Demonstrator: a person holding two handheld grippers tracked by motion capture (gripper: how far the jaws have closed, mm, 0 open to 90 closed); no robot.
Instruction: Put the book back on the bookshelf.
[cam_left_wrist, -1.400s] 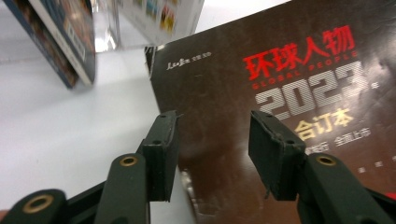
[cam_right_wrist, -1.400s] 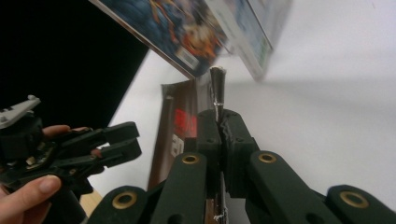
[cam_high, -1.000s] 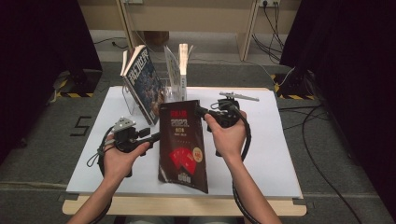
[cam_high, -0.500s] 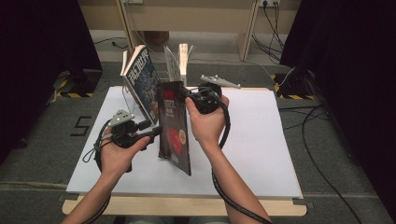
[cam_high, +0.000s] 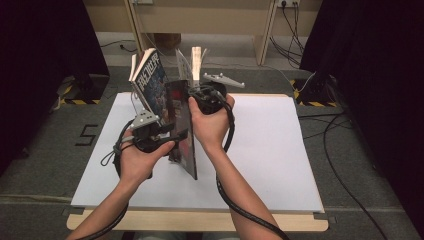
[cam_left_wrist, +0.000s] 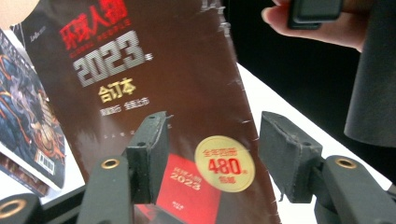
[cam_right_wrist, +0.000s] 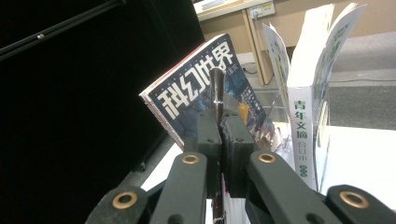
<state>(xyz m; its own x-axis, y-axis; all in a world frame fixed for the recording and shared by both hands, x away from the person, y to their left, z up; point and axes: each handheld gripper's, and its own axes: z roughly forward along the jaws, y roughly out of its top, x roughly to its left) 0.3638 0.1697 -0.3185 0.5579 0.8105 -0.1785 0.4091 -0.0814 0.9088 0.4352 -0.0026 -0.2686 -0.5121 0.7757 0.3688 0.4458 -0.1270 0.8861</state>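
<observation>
A dark red book (cam_high: 181, 131) with a "2023" cover stands tilted on its lower edge on the white table (cam_high: 270, 145). My right gripper (cam_high: 191, 96) is shut on its top edge, and the thin edge (cam_right_wrist: 217, 91) rises between the pressed pads of that gripper (cam_right_wrist: 222, 133). My left gripper (cam_high: 177, 134) hovers at the book's left face. Its jaws have just been opening. The left gripper (cam_left_wrist: 212, 154) stands open with the cover (cam_left_wrist: 154, 84) beyond it and nothing pinched.
Just behind the book stands a clear rack (cam_high: 181, 62) holding a leaning blue magazine (cam_high: 151, 80) and an upright white book (cam_high: 196, 59). Both appear close ahead in the right gripper view: magazine (cam_right_wrist: 187, 98), white book (cam_right_wrist: 303, 121). Bare table lies to the right.
The red book went from lying flat to standing on edge, lifted by the right gripper, which swung left toward the rack. The left gripper rose a little beside it.
</observation>
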